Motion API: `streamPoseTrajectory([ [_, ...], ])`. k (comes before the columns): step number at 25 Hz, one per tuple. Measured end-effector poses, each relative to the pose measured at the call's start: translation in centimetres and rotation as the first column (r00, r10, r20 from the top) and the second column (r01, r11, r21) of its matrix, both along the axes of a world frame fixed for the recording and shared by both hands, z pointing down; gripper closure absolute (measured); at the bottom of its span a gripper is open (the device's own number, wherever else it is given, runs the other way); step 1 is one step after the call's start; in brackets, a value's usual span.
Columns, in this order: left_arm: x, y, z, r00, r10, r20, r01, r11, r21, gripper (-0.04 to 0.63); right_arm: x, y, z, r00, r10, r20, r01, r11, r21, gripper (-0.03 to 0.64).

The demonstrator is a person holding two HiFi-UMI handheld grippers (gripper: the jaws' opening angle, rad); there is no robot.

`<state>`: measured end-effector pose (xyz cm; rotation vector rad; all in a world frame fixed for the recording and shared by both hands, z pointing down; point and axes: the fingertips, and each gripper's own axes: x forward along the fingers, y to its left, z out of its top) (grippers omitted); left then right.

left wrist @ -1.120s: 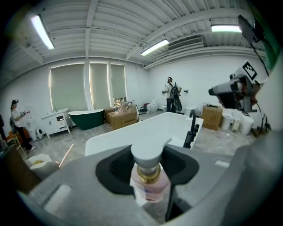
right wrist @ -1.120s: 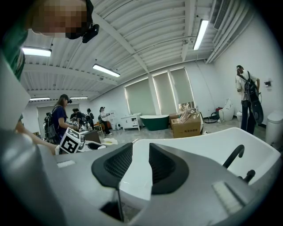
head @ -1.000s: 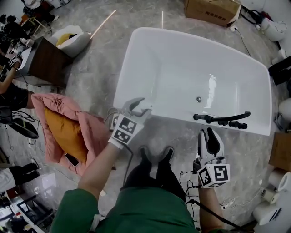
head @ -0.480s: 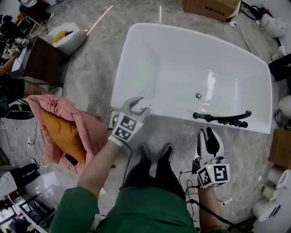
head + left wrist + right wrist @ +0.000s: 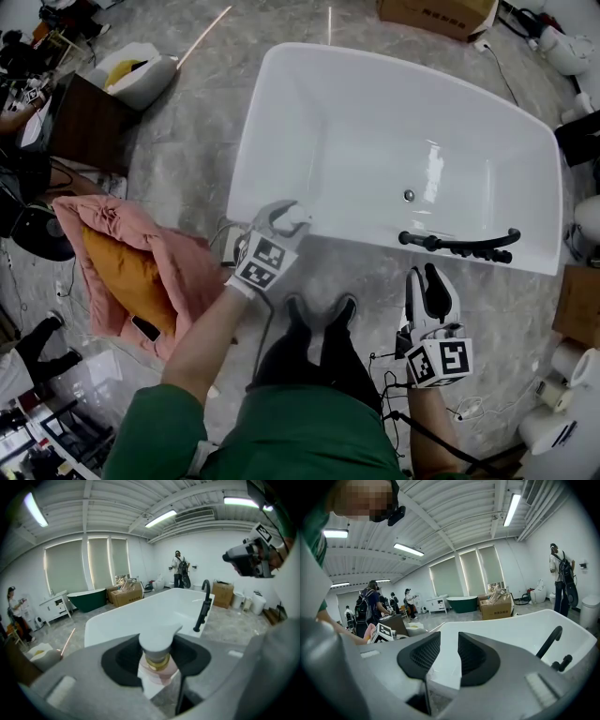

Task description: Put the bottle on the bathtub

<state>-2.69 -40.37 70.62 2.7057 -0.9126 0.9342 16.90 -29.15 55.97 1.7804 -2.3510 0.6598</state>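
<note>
Pinches a pump bottle [image 5: 157,663] in the left gripper [image 5: 288,218] by the bathtub's [image 5: 375,131] near rim, right gripper [image 5: 432,277] spread apart.

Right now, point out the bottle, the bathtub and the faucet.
bottle [image 5: 157,661], left gripper view, on its gold collar under the white pump head
bathtub [image 5: 375,141], head view, on the bare white basin floor
faucet [image 5: 459,247], head view, on its black bar at the near rim

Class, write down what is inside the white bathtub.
A round drain shows on the bathtub floor. The left tongs, shut on the bottle, cover part of its near edge.
</note>
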Motion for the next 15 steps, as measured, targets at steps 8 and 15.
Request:
streamPoseTrajectory([
  [8, 0.0, 0.4, 1.2, 1.0, 0.007, 0.009, -0.007, 1.0, 0.007, 0.422, -0.6, 0.0, 0.8, 1.0, -0.022, 0.007, 0.022, 1.0, 0.002, 0.516],
  [15, -0.7, 0.4, 2.0, 0.999, -0.002, 0.041, 0.002, 1.0, -0.004, 0.37, -1.7, -0.6, 0.2, 0.999, -0.032, 0.022, 0.032, 0.999, 0.002, 0.517],
])
